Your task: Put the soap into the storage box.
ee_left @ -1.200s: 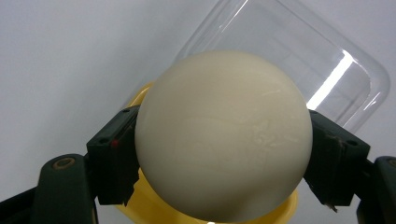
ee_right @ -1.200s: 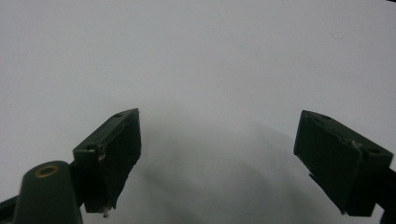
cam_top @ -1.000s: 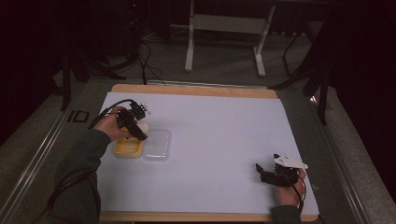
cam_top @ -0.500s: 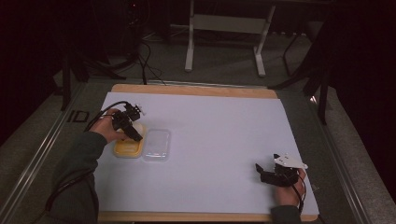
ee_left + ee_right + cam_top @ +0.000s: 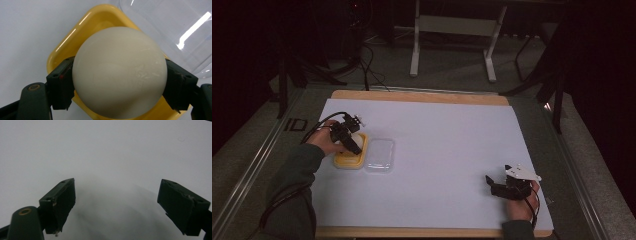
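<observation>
Your left gripper clamps the cream ball over the yellow tray — your right gripper gapes wide, empty.

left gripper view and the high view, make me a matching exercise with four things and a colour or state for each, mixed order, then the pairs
Things:
1. ball
2. tray
3. lid
4. right claw

Colours or states:
A. clear, lying on the white table beside the tray
B. open, with nothing between its jaws
C. yellow
D. cream white, clamped in the left claw

Pairs: 1-D, 2-C, 3-A, 4-B
</observation>
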